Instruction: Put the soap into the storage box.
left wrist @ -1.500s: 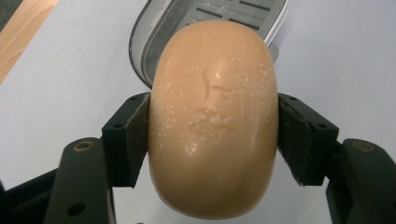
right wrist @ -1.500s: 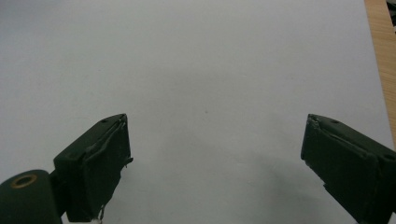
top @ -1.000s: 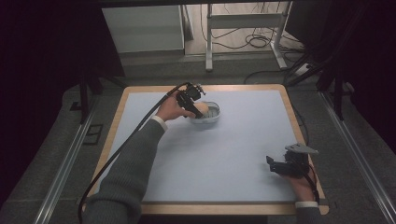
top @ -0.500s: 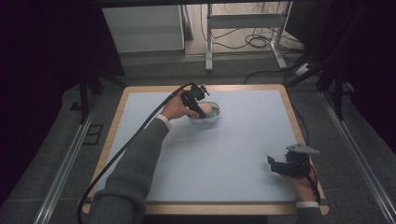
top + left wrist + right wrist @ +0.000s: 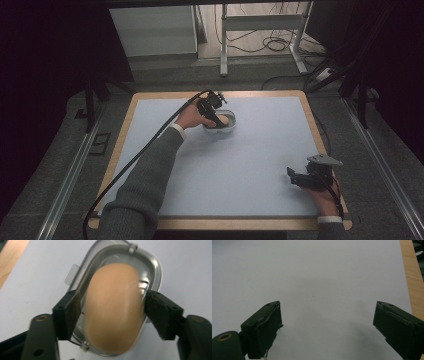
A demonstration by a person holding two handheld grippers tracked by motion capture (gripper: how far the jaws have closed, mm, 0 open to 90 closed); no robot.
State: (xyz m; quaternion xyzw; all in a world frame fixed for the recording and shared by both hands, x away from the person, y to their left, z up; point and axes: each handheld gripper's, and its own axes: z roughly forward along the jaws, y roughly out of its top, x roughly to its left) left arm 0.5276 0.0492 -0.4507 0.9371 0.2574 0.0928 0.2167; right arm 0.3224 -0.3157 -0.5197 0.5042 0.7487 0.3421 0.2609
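Bread roll point(image 5: 112, 307) between left claw's point(image 5: 112, 312) spread jaws.

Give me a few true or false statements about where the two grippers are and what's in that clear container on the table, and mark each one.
1. The left gripper has its jaws on either side of a tan rounded object. True.
2. The tan rounded object lies in a clear container. True.
3. The right gripper is shut on a spoon. False: its jaws stand wide apart with nothing between them, above the bare white table surface.
4. The clear container sits near the person's edge of the table. False: in the high view it sits toward the far edge.
5. The two grippers are touching. False: they are far apart, the right one near the table's near right corner.
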